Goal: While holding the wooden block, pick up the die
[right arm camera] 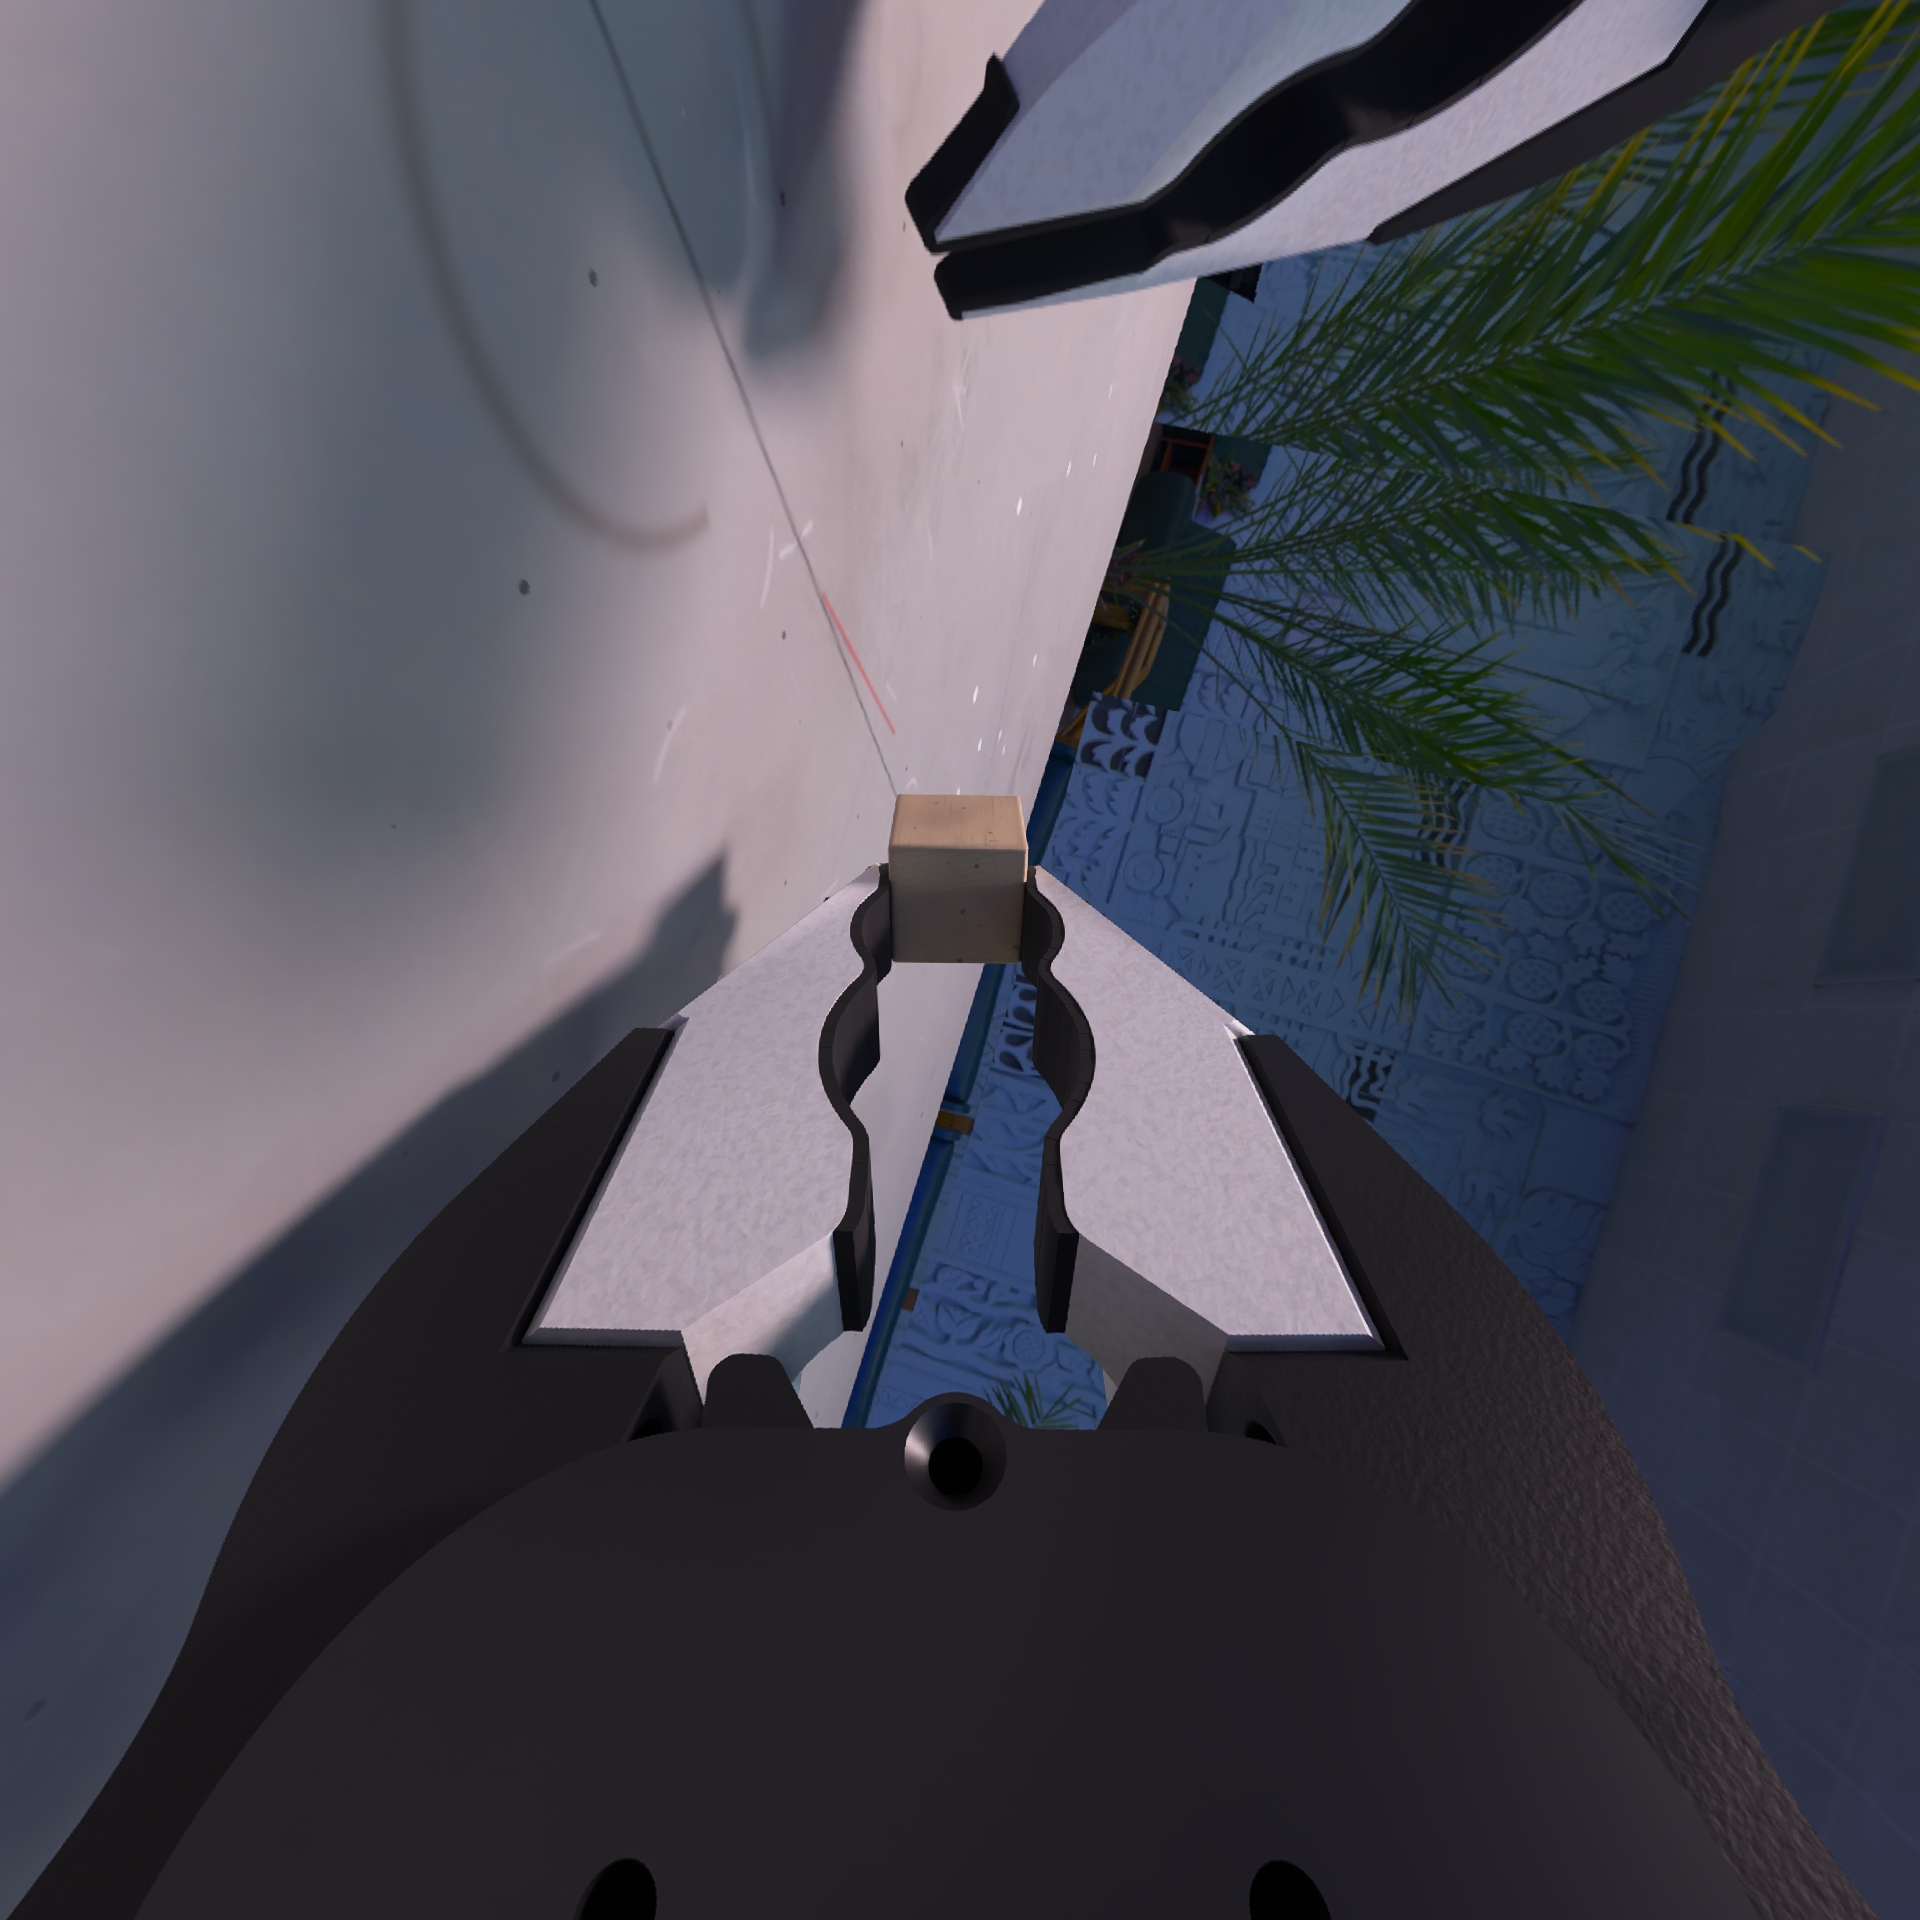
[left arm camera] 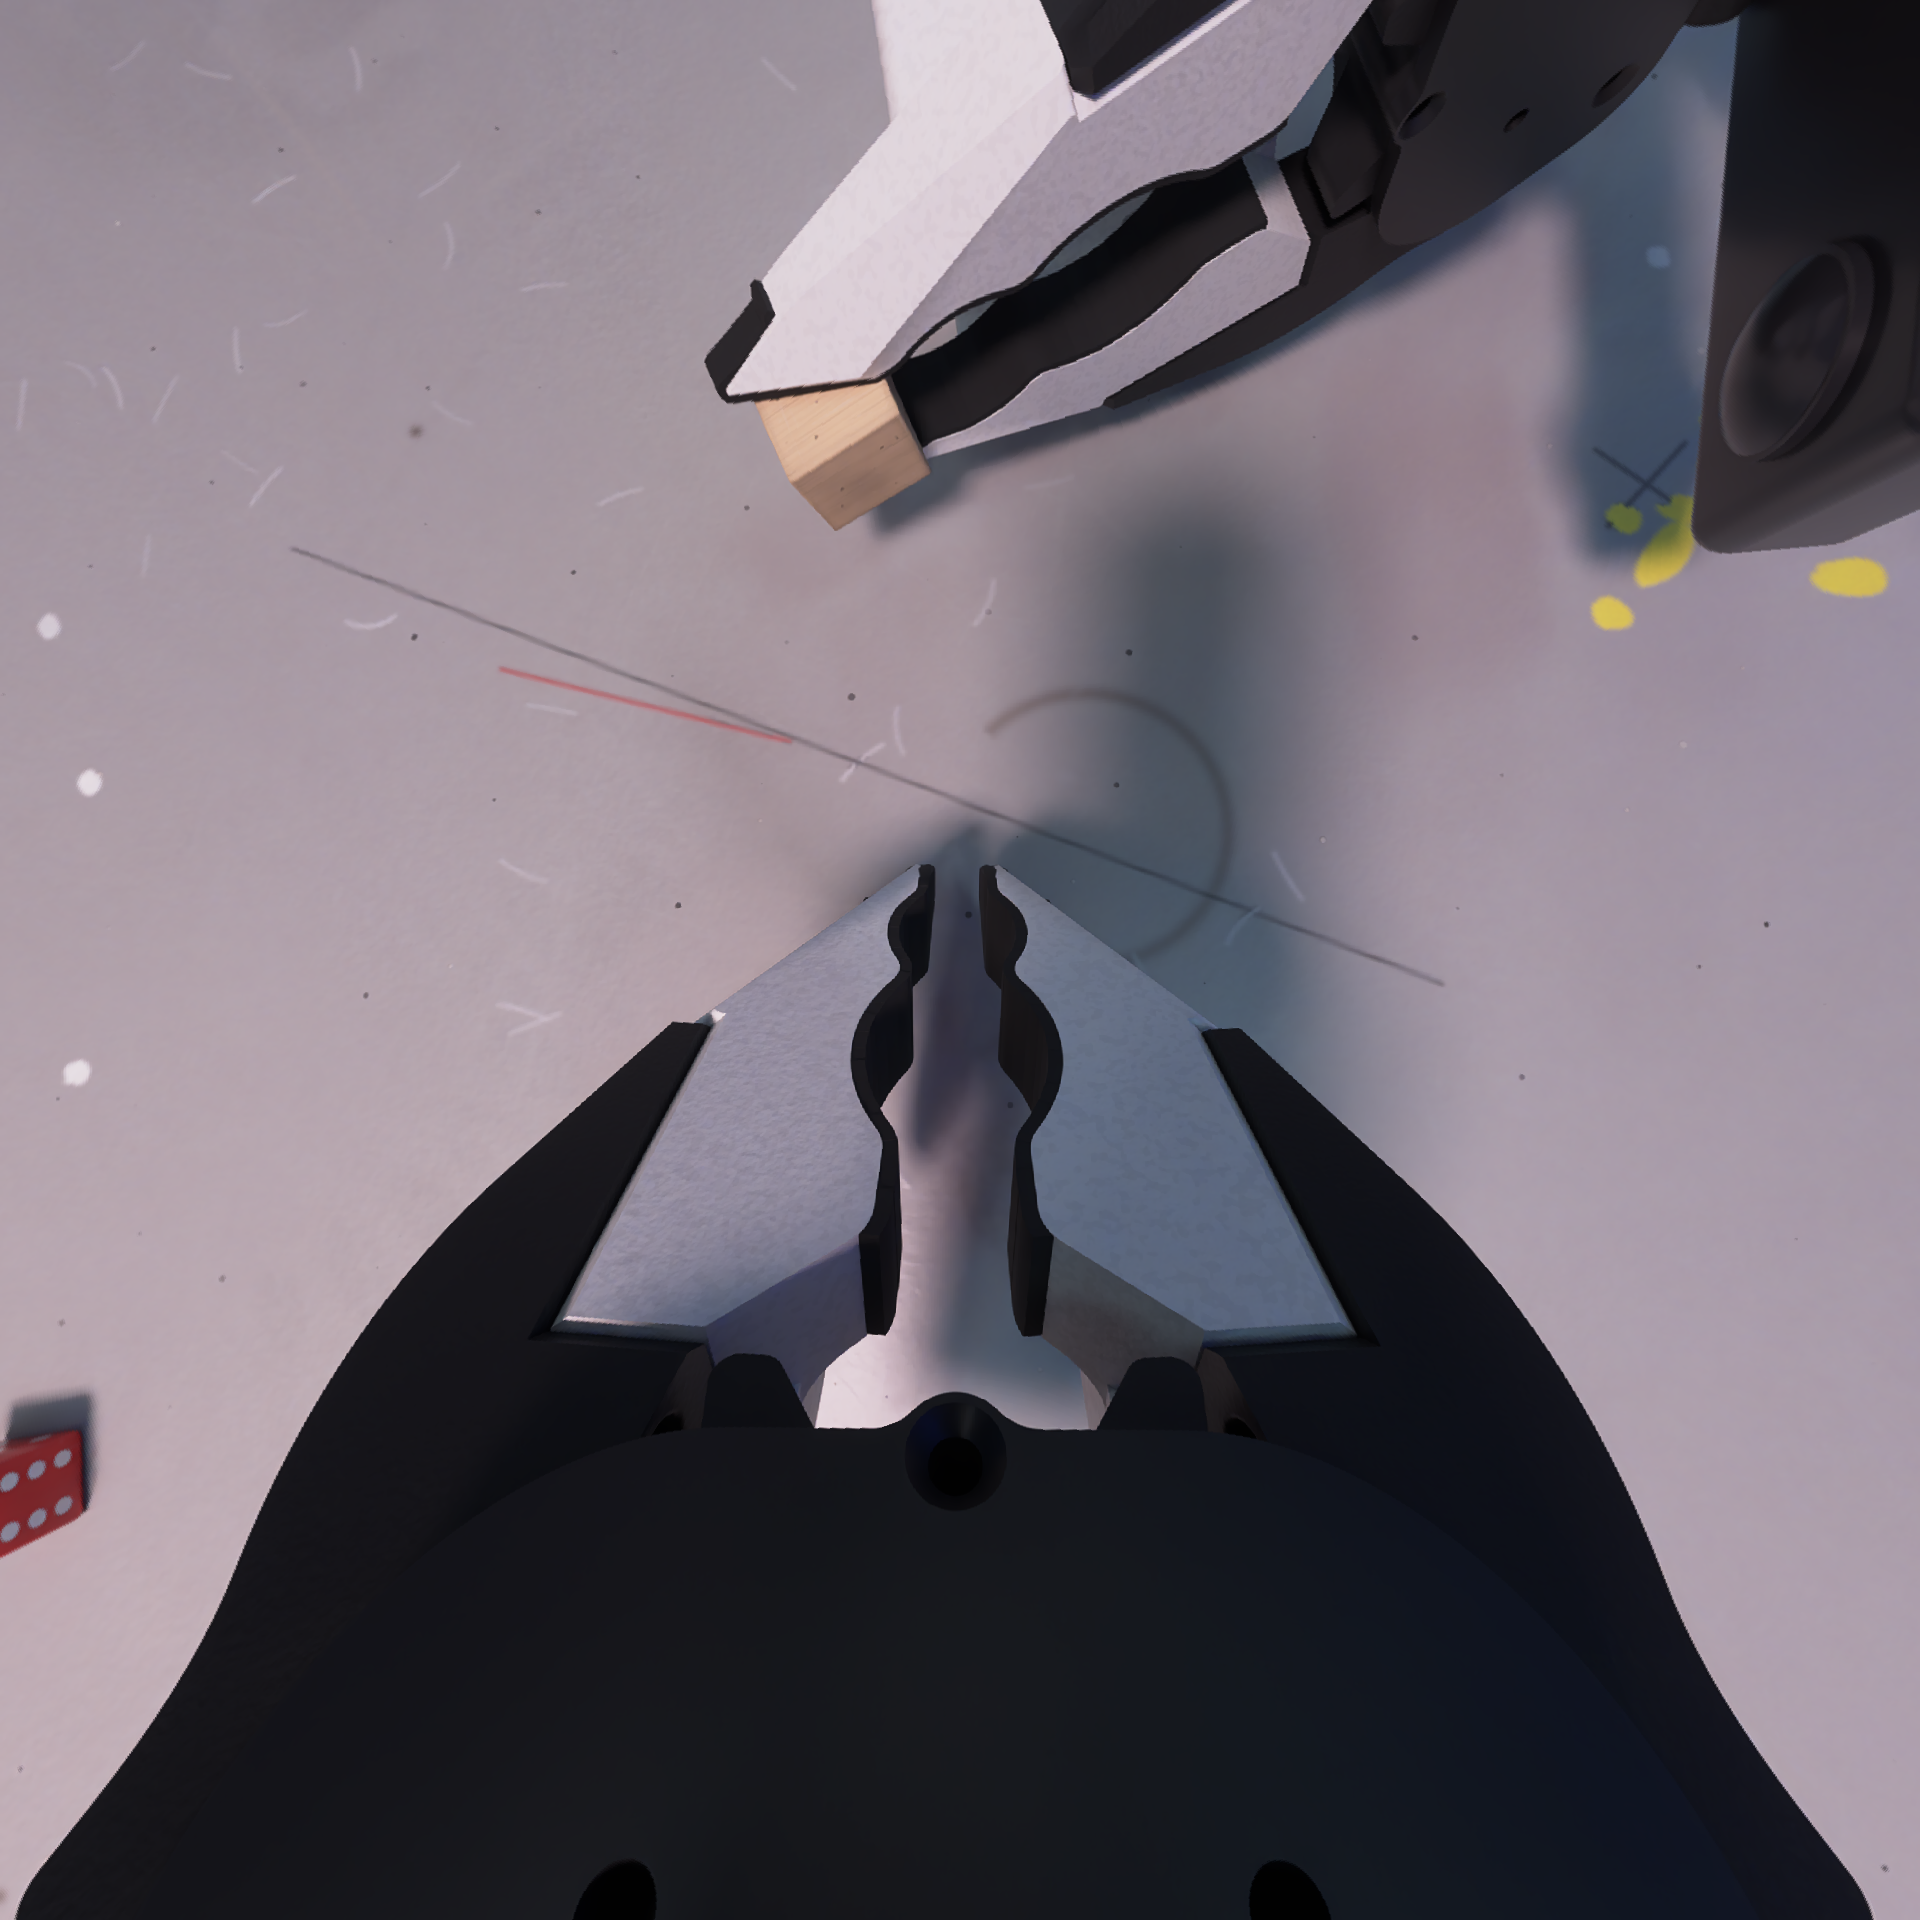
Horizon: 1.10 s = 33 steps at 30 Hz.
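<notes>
step: block [right arm camera: 958, 894] already held, die [left arm camera: 40, 1488] not yet picked; this is the reach phase for the free tongs
right tongs [right arm camera: 958, 883]: clamped on the block at the fingertips, block sticks out past the tips, held above the worktop [left arm camera: 416, 935] judging by its shadow
left tongs [left arm camera: 956, 878]: nearly closed, only a narrow slit between the tips, nothing in them, pointing down at bare worktop
die: red, white pips, lying on the worktop far left and behind the left tongs' tips, cut by the left frame edge in the left wrist view; not seen in the right wrist view
block vs left tongs: ahead and slightly left of the tips, apart
next move: left tongs likely must widen, swing back-left to centre the die, then descend; right tongs just keep the squeeze
edges: worktop edge shows past the block in the right wrist view, drop beyond it; none seen near the die
room: worktop around the die looks bare, only scratches and paint spots; right tongs are well away from the die
</notes>
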### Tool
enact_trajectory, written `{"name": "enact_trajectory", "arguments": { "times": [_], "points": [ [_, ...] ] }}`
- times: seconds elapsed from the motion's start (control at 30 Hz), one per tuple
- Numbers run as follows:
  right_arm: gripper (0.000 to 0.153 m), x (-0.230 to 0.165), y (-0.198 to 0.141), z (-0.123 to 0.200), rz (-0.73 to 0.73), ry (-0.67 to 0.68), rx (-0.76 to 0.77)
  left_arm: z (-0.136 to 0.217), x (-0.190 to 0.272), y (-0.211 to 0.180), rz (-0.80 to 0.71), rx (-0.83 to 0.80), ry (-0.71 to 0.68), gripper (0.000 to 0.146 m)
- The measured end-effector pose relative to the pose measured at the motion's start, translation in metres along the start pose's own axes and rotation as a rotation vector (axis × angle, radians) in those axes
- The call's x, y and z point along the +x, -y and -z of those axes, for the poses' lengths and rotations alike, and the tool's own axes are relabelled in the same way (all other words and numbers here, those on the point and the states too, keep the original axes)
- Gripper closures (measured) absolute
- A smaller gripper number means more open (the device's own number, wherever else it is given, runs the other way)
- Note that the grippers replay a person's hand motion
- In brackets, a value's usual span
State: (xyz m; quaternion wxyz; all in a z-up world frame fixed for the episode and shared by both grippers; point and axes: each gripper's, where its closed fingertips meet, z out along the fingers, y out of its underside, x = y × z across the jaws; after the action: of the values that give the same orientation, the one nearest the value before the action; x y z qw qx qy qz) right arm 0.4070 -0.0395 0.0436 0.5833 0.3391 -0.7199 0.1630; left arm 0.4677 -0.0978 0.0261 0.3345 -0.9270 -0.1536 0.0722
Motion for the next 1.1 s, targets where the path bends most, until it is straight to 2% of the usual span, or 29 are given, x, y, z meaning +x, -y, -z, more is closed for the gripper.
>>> {"name": "enact_trajectory", "arguments": {
  "times": [0.37, 0.47, 0.57, 0.67, 0.73, 0.8, 0.87, 1.0, 1.1],
  "points": [
    [0.129, -0.006, 0.002, -0.003, -0.047, 0.056, -0.021, -0.004, -0.002, 0.002, 0.001, -0.011, -0.029, 0.137],
    [0.129, 0.003, -0.007, -0.002, -0.093, 0.028, -0.032, 0.008, -0.009, 0.018, 0.002, 0.062, 0.036, 0.134],
    [0.129, 0.011, -0.024, 0.002, -0.119, -0.012, -0.084, 0.048, -0.015, 0.051, -0.004, 0.310, 0.126, 0.110],
    [0.129, 0.008, -0.036, 0.004, -0.133, -0.004, -0.117, 0.107, -0.030, 0.064, -0.017, 0.508, 0.300, 0.100],
    [0.129, 0.006, -0.038, 0.004, -0.134, 0.006, -0.122, 0.148, -0.048, 0.054, -0.036, 0.556, 0.459, 0.098],
    [0.129, 0.005, -0.037, 0.003, -0.138, 0.010, -0.114, 0.179, -0.070, 0.031, -0.064, 0.477, 0.588, 0.098],
    [0.129, 0.004, -0.035, 0.003, -0.133, 0.013, -0.103, 0.192, -0.088, 0.001, -0.135, 0.283, 0.582, 0.099],
    [0.129, 0.002, -0.029, 0.004, -0.117, 0.024, -0.083, 0.185, -0.106, -0.044, -0.399, -0.091, 0.245, 0.099],
    [0.129, 0.000, -0.028, 0.003, -0.110, 0.031, -0.080, 0.170, -0.113, -0.063, -0.476, -0.267, -0.004, 0.099]
  ]
}}
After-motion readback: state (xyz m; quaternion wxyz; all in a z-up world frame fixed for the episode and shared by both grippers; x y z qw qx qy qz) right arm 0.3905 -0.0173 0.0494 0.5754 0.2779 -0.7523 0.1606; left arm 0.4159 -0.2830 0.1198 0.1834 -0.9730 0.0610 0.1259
